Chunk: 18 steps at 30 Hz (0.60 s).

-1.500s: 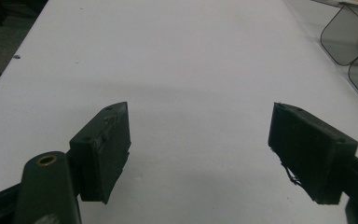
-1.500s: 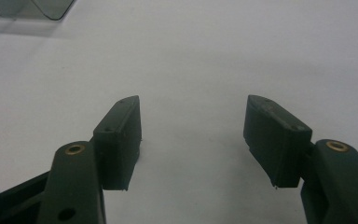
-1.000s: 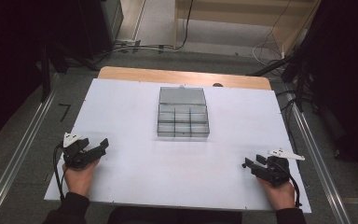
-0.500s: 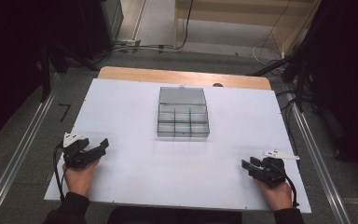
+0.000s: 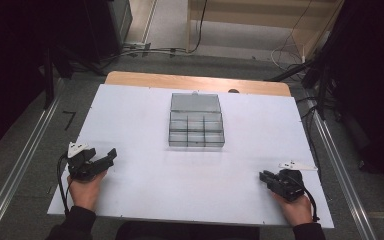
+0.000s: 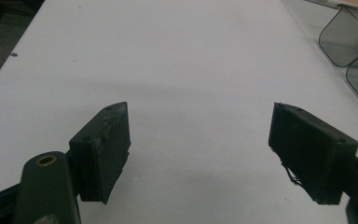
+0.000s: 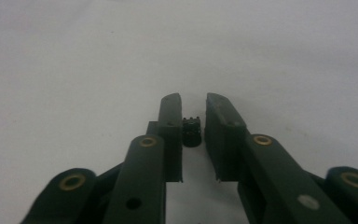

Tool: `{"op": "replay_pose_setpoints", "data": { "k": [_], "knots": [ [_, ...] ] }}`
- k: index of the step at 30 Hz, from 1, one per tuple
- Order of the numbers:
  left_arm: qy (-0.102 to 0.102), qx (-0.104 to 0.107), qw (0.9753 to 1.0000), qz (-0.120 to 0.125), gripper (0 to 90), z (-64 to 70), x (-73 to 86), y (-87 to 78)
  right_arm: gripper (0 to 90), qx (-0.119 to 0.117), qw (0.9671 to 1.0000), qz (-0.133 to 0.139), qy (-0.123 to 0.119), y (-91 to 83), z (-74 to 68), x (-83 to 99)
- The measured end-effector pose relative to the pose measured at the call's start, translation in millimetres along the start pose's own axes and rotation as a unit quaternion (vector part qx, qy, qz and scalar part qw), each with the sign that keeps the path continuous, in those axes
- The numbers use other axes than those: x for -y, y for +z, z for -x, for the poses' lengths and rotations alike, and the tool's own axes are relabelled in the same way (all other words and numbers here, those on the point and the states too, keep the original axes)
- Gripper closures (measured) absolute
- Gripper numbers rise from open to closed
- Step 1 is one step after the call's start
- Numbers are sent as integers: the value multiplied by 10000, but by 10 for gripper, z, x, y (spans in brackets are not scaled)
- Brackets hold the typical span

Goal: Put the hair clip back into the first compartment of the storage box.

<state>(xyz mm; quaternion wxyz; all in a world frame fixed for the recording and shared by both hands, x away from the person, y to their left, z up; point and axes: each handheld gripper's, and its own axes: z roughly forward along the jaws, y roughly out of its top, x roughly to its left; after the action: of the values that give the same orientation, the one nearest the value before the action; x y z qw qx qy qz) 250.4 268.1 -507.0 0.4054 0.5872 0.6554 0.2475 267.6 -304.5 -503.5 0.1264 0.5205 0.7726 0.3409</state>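
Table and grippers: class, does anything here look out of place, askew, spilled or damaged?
Nothing stands out. The clear compartment box sits square on the white table, lid open, nothing spilled. The left gripper is open over bare table; the right gripper holds a small black part between its jaws.

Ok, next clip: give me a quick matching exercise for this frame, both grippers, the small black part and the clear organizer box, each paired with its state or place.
Things:
1. left gripper
2. right gripper
3. small black part
4. clear organizer box

States or places:
A. lid open, middle of the table
B. jaws wide apart over bare table
C. between two nearly closed jaws
D. jaws close together around a small part

Pairs: 1-B, 2-D, 3-C, 4-A
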Motion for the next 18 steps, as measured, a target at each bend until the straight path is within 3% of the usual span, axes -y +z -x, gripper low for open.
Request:
{"op": "replay_pose_setpoints", "data": {
  "k": [18],
  "knots": [
    [-15, 6, 10000, 13, 218, -8, -3, -3, 768, -139, 9994, 313, -81, -2, -92, -140]
  ]
}}
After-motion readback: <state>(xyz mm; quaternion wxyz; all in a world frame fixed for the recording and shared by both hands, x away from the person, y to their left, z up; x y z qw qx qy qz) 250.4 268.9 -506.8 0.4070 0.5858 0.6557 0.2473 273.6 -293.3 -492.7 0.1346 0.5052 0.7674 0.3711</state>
